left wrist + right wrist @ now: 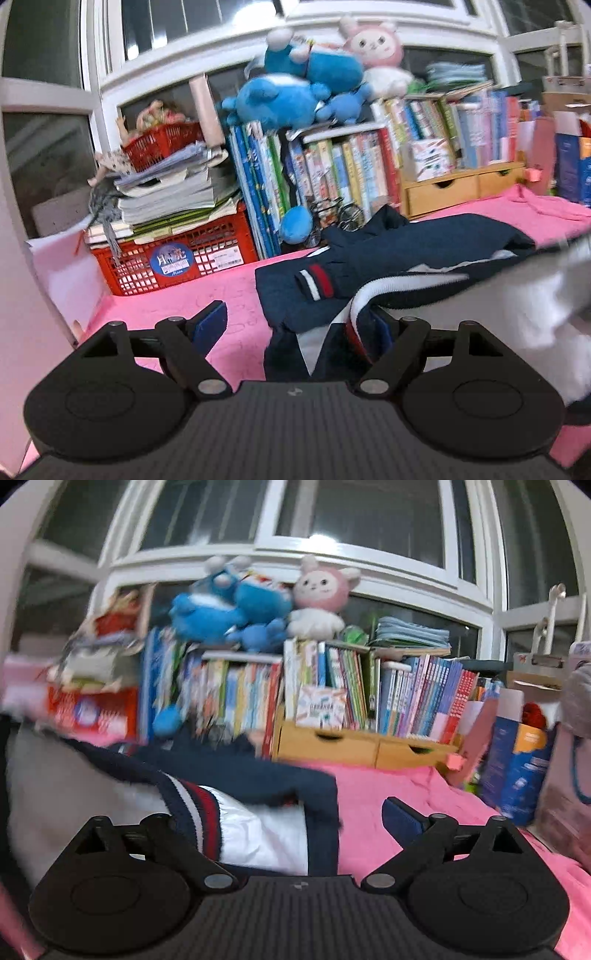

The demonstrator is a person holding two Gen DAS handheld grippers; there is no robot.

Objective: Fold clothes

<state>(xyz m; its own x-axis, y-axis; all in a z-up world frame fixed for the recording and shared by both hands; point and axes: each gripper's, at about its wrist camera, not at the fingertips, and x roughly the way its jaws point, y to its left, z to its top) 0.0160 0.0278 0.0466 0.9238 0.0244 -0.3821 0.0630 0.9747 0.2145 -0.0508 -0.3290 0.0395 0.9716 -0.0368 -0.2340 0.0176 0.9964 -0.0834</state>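
- The left hand-held gripper (295, 328) stands wide open at the bottom of the left wrist view; the striped hem of the navy and white jacket (388, 266) drapes over its right finger, not pinched.
- The right hand-held gripper (295, 819) is likewise spread, the jacket (258, 786) lying across its left finger, unclamped.
- The jacket lies rumpled mid-frame on the pink table (192, 295).
- Behind, books (332, 170), a red crate (177, 258) and blue plush toys (295, 88).
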